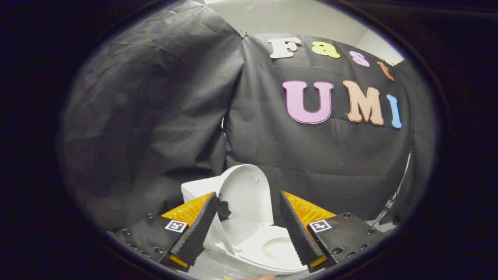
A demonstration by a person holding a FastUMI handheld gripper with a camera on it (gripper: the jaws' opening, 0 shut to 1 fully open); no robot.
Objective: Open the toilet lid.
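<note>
Your gripper (249, 229) has its two fingers spread wide apart, and nothing is held between them. The left finger (198, 229) and the right finger (296, 229) both point forward and lean toward each other at their tips, with a big gap in the middle. A small square marker (176, 226) sits on the left side of the gripper body, and another one (320, 225) sits on the right side. Down near you, by the bottom of the fingers, a little bit of a hand (261, 277) peeks in. Just ahead of the fingers, and showing in the gap between them, is a small white toilet (237, 217). Its seat (272, 249) lies flat, with the round hole in the middle, close to the right finger. The toilet lid (245, 198) stands up, leaning back toward the tank (196, 190), so the lid is already open. A small dark tab (223, 209) sticks out at the lid's left edge, right by the tip of the left finger; you cannot tell if the finger touches it. Behind the toilet hangs the black cloth wall (155, 116) of the booth, full of soft folds. Far up, over the cloth, you see a strip of pale room wall (288, 17).
</note>
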